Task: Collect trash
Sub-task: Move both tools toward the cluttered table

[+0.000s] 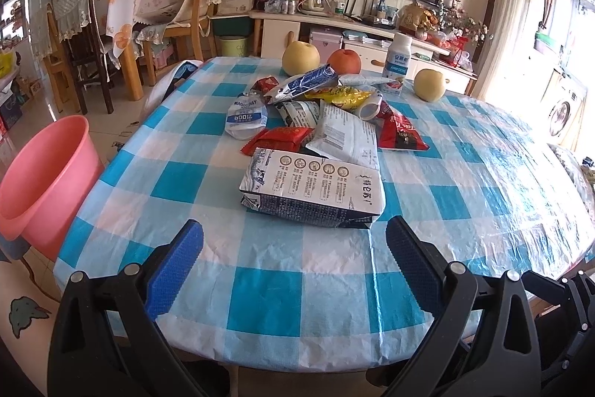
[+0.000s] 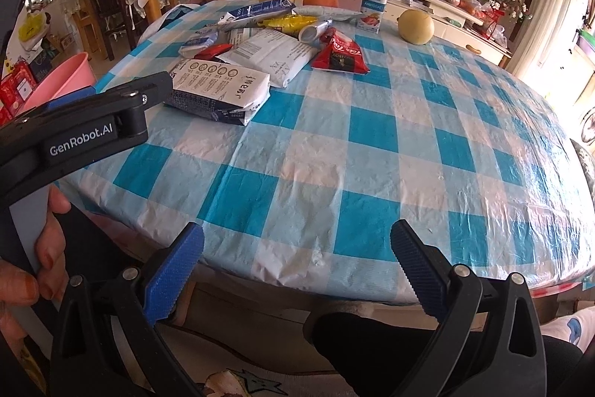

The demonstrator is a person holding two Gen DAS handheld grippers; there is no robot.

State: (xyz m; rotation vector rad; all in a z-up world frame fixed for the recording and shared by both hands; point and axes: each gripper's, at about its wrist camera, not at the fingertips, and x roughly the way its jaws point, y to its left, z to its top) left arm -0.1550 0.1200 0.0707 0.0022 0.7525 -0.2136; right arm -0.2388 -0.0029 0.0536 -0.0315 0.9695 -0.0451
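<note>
**Both grippers parted at the table's near edge, no trash yet taken**

Blue-padded fingers (image 1: 174,270) of the left gripper (image 1: 293,266) were seen spread wide and empty above the near edge of the checked tablecloth (image 1: 260,285). The right gripper (image 2: 297,270) was likewise held released, with nothing between its jaws, over the same near edge. A flattened milk carton (image 1: 312,190) lay just ahead of the left gripper, at the front of a heap of wrappers (image 1: 334,121) near the table's middle. A pink bucket (image 1: 44,173) stood off the table's left side, well apart from the heap. Pears, an apple and an upright yogurt bottle (image 1: 396,66) stood behind the litter.

The step in hand was judged to be the first reach. The left gripper would need to be advanced and lowered so that the carton's edge was straddled, then closed, and the carton carried left to the bucket.
</note>
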